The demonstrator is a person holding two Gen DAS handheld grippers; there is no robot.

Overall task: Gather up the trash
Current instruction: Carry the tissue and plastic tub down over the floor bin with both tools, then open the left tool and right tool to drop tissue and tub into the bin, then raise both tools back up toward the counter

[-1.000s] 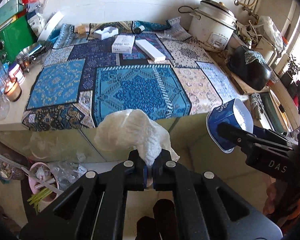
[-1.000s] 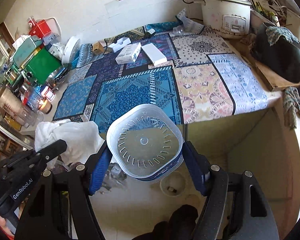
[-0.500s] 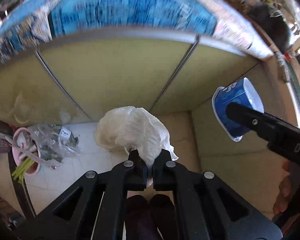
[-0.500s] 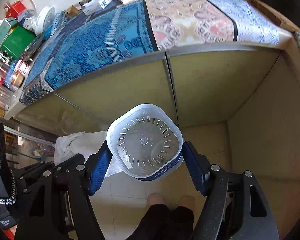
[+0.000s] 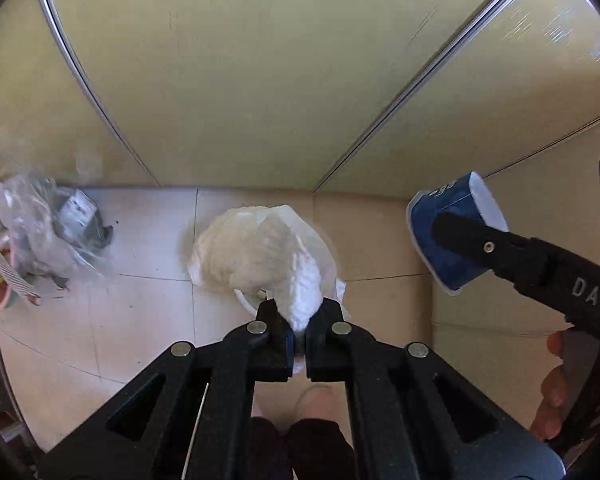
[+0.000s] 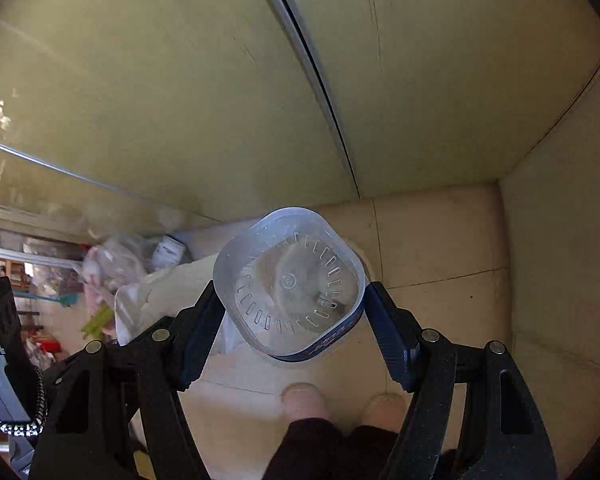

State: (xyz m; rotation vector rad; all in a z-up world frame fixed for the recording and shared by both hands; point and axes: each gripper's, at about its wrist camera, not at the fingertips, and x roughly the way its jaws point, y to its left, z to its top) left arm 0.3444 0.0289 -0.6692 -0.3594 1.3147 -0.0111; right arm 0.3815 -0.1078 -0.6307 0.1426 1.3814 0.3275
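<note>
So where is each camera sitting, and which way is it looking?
Left wrist: rides the left gripper, looking down at floor and cabinet doors; shows its fingers pinching the white tissue and the person's feet.
Right wrist: rides the right gripper, also facing down; shows its fingers clamping the plastic cup and the feet.
Shared: tissue, cup, cabinet doors, feet, clear bag of rubbish.

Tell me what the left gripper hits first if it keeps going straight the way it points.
Probably the white bin on the floor tiles. The left gripper points down at it, and its rim peeks out beneath the crumpled tissue it holds; depth is unclear.
</note>
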